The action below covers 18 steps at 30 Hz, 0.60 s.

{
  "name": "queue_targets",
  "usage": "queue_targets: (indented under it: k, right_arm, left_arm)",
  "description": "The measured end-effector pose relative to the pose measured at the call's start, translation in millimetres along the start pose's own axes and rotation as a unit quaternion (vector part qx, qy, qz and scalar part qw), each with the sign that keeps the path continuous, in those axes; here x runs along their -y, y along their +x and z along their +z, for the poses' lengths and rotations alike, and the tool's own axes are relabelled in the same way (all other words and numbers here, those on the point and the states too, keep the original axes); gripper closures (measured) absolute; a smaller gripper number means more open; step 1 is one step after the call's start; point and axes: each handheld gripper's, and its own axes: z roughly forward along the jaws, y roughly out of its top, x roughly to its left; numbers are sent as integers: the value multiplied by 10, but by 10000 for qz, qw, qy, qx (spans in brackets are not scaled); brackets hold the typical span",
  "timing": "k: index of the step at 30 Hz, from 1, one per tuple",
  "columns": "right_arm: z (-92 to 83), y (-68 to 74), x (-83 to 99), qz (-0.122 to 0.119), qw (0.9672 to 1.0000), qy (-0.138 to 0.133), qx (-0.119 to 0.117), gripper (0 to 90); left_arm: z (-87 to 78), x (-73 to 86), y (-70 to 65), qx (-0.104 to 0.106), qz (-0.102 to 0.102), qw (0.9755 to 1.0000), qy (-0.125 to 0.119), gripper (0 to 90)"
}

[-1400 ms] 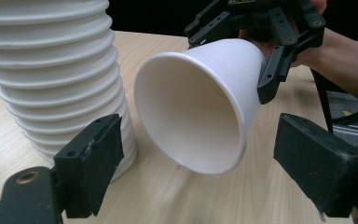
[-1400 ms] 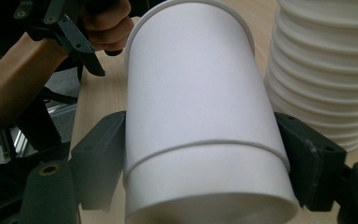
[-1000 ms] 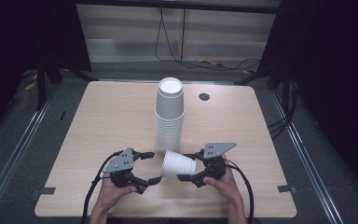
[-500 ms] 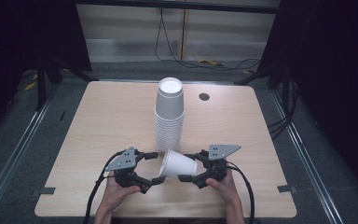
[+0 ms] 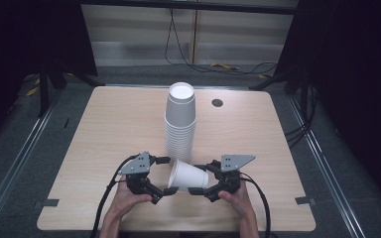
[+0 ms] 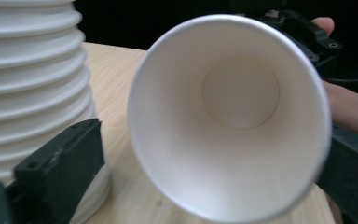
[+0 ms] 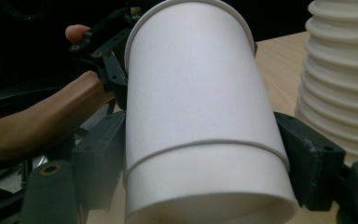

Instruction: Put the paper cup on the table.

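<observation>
Holding sideways white paper cup (image 5: 188,175) at lower centre, right gripper (image 5: 202,179) jaws clamped on base; now nearer open-jawed, empty left gripper (image 5: 164,174), ready for handover, below tall white cup stack (image 5: 180,122).

A white paper cup (image 6: 233,126) lies on its side, open mouth toward the camera, above the wooden bench (image 6: 121,74). A stack of cups (image 6: 32,88) stands at left, behind one black finger (image 6: 60,168).

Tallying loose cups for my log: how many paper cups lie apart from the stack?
1: the loose cup lies sideways between the two hand-held grippers, in front of the stack. Others nested inside it may be hidden.
</observation>
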Motion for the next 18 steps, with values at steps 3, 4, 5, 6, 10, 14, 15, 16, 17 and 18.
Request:
queue_targets:
  k: [3,4,5,6,10,14,15,16,17,18]
  right_arm:
    - [15,8,-16,-41,10000,44,-39,233]
    - [16,16,-22,-49,10000,50,-36,233]
    - [17,14,-24,-59,9999,72,-60,233]
    - [17,16,-26,-73,9999,73,-45,233]
    - [27,28,-37,-90,9999,96,-88,232]
    - [32,23,-41,-106,9999,90,-86,232]
    - [31,23,-42,-95,9999,106,-89,231]
    - [37,16,-40,-78,9997,141,-159,231]
    - [41,19,-40,-87,9997,151,-151,231]
    - [43,28,-44,-113,9996,189,-152,231]
  left_arm:
    - [23,-1,5,101,49,9999,3,2]
    - [33,5,13,241,31,9997,-55,0]
    - [39,7,15,264,62,9996,-47,2]
    - [44,7,9,188,65,9998,-24,7]
    - [81,11,12,353,138,9993,-43,0]
    - [104,6,4,397,226,9990,-18,23]
    - [109,2,0,468,257,9986,4,23]
    - [110,1,-5,480,285,9984,12,40]
    - [119,0,-14,518,289,9982,-5,55]
    - [123,-1,-15,550,299,9980,-1,50]
